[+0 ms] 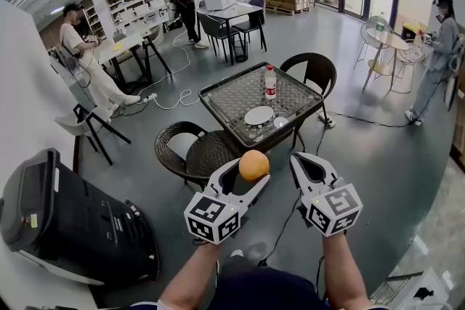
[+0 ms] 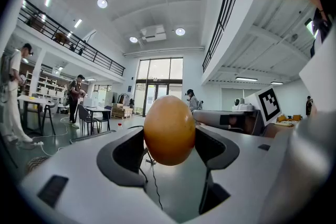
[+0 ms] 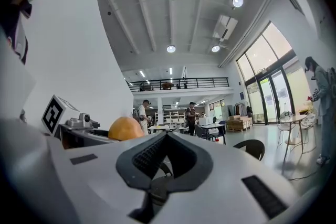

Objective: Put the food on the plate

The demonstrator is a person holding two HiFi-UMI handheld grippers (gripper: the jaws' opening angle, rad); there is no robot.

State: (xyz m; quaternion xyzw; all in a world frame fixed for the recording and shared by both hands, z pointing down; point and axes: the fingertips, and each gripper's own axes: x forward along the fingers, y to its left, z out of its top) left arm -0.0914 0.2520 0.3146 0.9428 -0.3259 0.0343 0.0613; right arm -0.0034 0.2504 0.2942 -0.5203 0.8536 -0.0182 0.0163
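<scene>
An orange fruit [image 1: 253,165] sits between the jaws of my left gripper [image 1: 249,170], which is shut on it and held in the air in front of me. In the left gripper view the orange fruit [image 2: 169,131] fills the gap between both pads. My right gripper [image 1: 297,158] hangs just to its right, shut with nothing in it; in its own view the fingertips [image 3: 167,136] meet, and the orange fruit [image 3: 125,128] shows at the left. A white plate [image 1: 259,115] lies on the glass-topped table [image 1: 225,102] well ahead of both grippers.
A bottle with a red cap [image 1: 270,82] stands on the table behind the plate, a small bowl [image 1: 280,123] beside it. Dark wicker chairs [image 1: 190,149] [image 1: 314,72] flank the table. A black bin [image 1: 65,218] sits at my left. People stand farther off.
</scene>
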